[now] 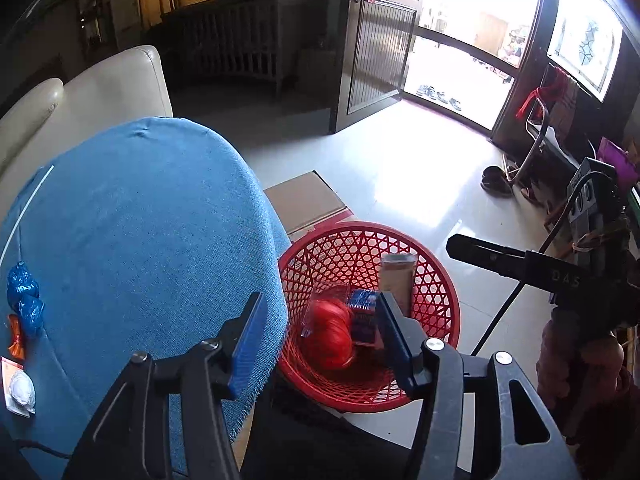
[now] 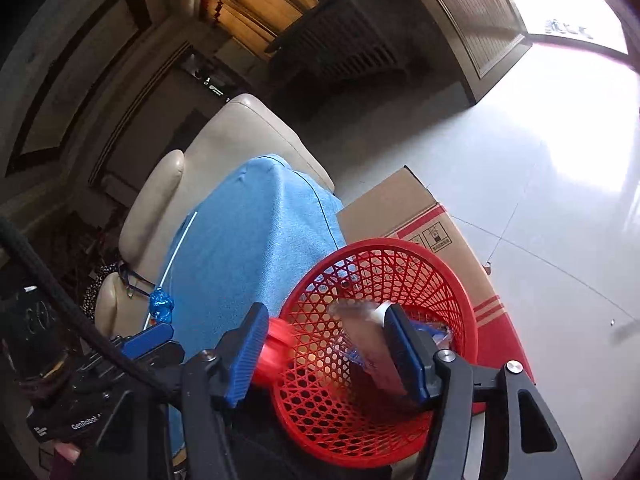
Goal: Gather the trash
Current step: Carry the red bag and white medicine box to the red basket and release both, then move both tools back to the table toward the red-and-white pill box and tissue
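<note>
Both grippers hang over the red mesh basket (image 1: 436,280), which sits on the floor just right of the table draped in a blue cloth (image 1: 152,240). The left gripper (image 1: 320,340) is spread, its blue pads apart with nothing pinched between them; past the gap lie a red-orange crumpled wrapper (image 1: 330,336) and a blue packet (image 1: 362,316) at the basket's bottom, with a brown carton (image 1: 398,280) standing against the far inner wall. The right gripper (image 2: 324,354) is spread too, nothing clamped: in its view a blurred brownish piece of trash (image 2: 368,344) lies in the basket just beside its right-hand pad, and whether it touches the pad I cannot tell. A blurred red-orange object (image 2: 276,344) sits just by its left-hand pad at the basket's near rim. More rubbish waits on the cloth, well left of the left gripper: a blue crumpled wrapper (image 1: 24,296), an orange wrapper (image 1: 15,338) near it, and a white wad on a card (image 1: 20,390). A cardboard box (image 1: 308,200) sits on the floor behind the basket.
</note>
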### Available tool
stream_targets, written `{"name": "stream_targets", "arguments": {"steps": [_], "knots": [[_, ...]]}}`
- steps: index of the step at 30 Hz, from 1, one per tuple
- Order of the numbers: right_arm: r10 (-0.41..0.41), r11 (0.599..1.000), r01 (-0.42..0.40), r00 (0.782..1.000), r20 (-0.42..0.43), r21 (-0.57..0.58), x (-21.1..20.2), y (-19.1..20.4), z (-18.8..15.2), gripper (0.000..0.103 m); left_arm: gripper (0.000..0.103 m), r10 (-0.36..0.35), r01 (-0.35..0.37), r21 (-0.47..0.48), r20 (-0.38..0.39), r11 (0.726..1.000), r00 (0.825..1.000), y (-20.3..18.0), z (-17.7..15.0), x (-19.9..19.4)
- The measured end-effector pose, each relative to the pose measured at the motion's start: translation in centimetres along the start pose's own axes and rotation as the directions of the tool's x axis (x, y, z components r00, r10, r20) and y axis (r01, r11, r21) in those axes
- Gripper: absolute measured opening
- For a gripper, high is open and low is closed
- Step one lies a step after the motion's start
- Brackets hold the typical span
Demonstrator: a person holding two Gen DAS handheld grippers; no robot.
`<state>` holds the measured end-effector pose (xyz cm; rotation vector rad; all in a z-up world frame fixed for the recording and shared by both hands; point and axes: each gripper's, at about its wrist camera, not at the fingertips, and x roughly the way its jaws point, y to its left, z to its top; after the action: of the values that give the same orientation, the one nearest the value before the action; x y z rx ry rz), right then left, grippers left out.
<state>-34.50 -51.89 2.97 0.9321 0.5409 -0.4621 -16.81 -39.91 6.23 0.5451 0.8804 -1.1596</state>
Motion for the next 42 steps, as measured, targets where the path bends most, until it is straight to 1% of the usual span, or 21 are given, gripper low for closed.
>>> {"name": "stream_targets", "arguments": {"steps": [2, 6, 7, 8, 9, 12, 15, 17, 18, 19, 20, 21, 24, 25, 28, 32, 36, 37, 39, 41, 42], "knots": [[0.002, 1.000, -0.002, 1.000, 0.012, -0.008, -0.2, 0.3, 0.2, 0.064, 0.057, 0.003, -0.003, 0.001, 0.010, 1.000, 1.000, 0.3, -0.1, -0.4], [-0.004, 0.999, 0.006, 0.999, 0.036, -0.050, -0.6, 1.6, 0.4, 0.064, 0.058, 0.010, -0.009, -0.058, 0.018, 0.998, 1.000, 2.7, -0.8, -1.6], [-0.006, 0.998, 0.009, 0.999, 0.039, -0.057, -0.7, 1.8, 0.4, 0.064, 0.059, 0.009, -0.008, -0.081, 0.018, 0.997, 1.000, 3.5, -1.4, -1.9], [-0.002, 0.998, 0.005, 0.999, 0.041, -0.062, -0.7, 2.1, 0.5, 0.064, 0.063, 0.014, -0.012, -0.094, 0.018, 0.995, 1.000, 4.2, -2.1, -2.2], [0.005, 0.998, -0.002, 0.999, 0.041, -0.064, -0.7, 2.3, 0.6, 0.064, 0.065, 0.029, -0.028, -0.104, 0.016, 0.994, 0.999, 4.9, -2.9, -2.4], [0.020, 0.996, -0.017, 0.999, 0.034, -0.083, -0.2, 3.3, 0.6, 0.064, 0.065, 0.109, -0.110, -0.132, -0.016, 0.985, 0.994, 7.3, -6.1, -3.4], [0.030, 0.994, -0.028, 0.999, 0.018, -0.106, 0.6, 4.4, 0.3, 0.064, 0.065, 0.177, -0.181, -0.203, -0.036, 0.962, 0.984, 10.3, -9.7, -4.9], [0.040, 0.992, -0.041, 0.999, -0.015, -0.116, 1.7, 5.3, 0.0, 0.064, 0.065, 0.255, -0.257, -0.257, -0.043, 0.932, 0.966, 12.7, -11.8, -6.5], [0.042, 0.991, -0.046, 0.999, -0.030, -0.123, 2.3, 5.8, -0.2, 0.064, 0.065, 0.280, -0.281, -0.280, -0.043, 0.918, 0.959, 13.7, -12.5, -7.1], [0.045, 0.990, -0.050, 0.998, -0.042, -0.134, 2.7, 6.4, -0.4, 0.064, 0.065, 0.318, -0.315, -0.317, -0.044, 0.895, 0.947, 15.3, -13.4, -8.2], [0.047, 0.988, -0.054, 0.998, -0.050, -0.147, 2.9, 7.0, -0.7, 0.064, 0.065, 0.340, -0.334, -0.336, -0.045, 0.880, 0.939, 16.2, -13.8, -9.0], [0.051, 0.985, -0.060, 0.997, -0.058, -0.164, 3.2, 7.8, -0.9, 0.064, 0.065, 0.380, -0.369, -0.368, -0.045, 0.853, 0.924, 17.8, -14.6, -10.0], [0.067, 0.975, -0.082, 0.994, -0.081, -0.206, 4.0, 10.0, -1.6, 0.064, 0.065, 0.448, -0.420, -0.439, -0.044, 0.794, 0.893, 21.2, -15.6, -12.2], [0.068, 0.971, -0.087, 0.993, -0.092, -0.223, 4.3, 10.9, -2.0, 0.064, 0.066, 0.473, -0.437, -0.467, -0.045, 0.769, 0.880, 22.6, -16.2, -13.1], [0.070, 0.962, -0.099, 0.990, -0.120, -0.255, 5.3, 12.6, -2.7, 0.064, 0.067, 0.525, -0.477, -0.526, -0.066, 0.704, 0.848, 25.7, -17.7, -14.4], [0.059, 0.953, -0.101, 0.987, -0.151, -0.286, 6.6, 14.3, -3.6, 0.064, 0.067, 0.553, -0.514, -0.568, -0.120, 0.643, 0.824, 29.4, -19.6, -14.6], [0.060, 0.951, -0.108, 0.984, -0.170, -0.290, 7.5, 15.5, -4.0, 0.064, 0.067, 0.533, -0.493, -0.616, -0.136, 0.615, 0.835, 32.5, -20.3, -14.2], [0.058, 0.950, -0.108, 0.983, -0.174, -0.292, 7.7, 15.7, -4.2, 0.064, 0.067, 0.525, -0.487, -0.618, -0.136, 0.618, 0.840, 33.2, -20.2, -14.0], [0.056, 0.947, -0.111, 0.981, -0.186, -0.301, 8.0, 16.2, -4.6, 0.064, 0.067, 0.509, -0.470, -0.610, -0.124, 0.638, 0.852, 34.1, -19.9, -13.6], [0.053, 0.945, -0.113, 0.979, -0.197, -0.308, 8.3, 16.7, -5.0, 0.064, 0.067, 0.504, -0.473, -0.608, -0.135, 0.637, 0.853, 35.0, -19.6, -13.1], [0.051, 0.943, -0.114, 0.978, -0.202, -0.312, 8.4, 16.9, -5.2, 0.064, 0.067, 0.496, -0.468, -0.609, -0.137, 0.640, 0.857, 35.5, -19.4, -12.8]]}}
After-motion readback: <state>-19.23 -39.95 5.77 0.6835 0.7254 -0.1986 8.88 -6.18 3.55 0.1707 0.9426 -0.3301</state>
